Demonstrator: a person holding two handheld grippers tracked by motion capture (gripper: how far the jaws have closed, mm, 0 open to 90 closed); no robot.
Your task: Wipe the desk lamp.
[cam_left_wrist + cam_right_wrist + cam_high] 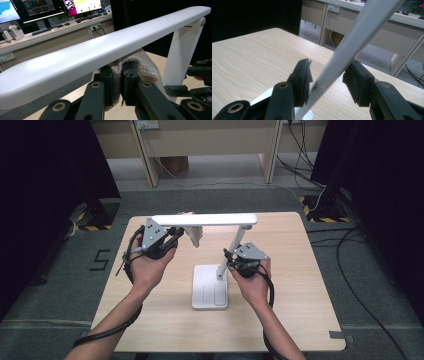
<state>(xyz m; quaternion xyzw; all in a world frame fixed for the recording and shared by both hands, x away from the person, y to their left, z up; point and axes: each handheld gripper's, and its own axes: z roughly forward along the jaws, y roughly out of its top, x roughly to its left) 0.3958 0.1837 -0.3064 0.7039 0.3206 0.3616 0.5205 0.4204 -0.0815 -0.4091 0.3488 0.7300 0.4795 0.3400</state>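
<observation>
From the high view, a white desk lamp [215, 270] stood near the middle of the light wooden table [300, 310], its flat base [210, 290] on the tabletop, its arm [235, 245] leaning up and back, and its long head [205, 219] stretching level toward the person's left. The left gripper [175, 236] was held just under the free end of that head, with a pale cloth [194, 234] hanging beside it; from above it could not be told how the cloth was held. The left gripper view [117, 85] settled that: the two black jaws were closed on a fold of quilted beige cloth [147, 67], which rose between them to sit right under the lamp head [100, 55], though contact between cloth and head could not be made out. That view also showed the lamp arm [180, 57] at the right, and behind it a desk with monitors [37, 7] and a keyboard [90, 17]. In the high view the right gripper [231, 260] sat at the lower part of the lamp arm, its jaws hidden by the hand [252, 280]. The right gripper view [327, 82] showed them spread apart on either side of the slanting arm [347, 47], the near jaw looking about in contact with it and a clear gap before the other, with the table [249, 57] below and an edge of the base [305, 115] at the bottom.
</observation>
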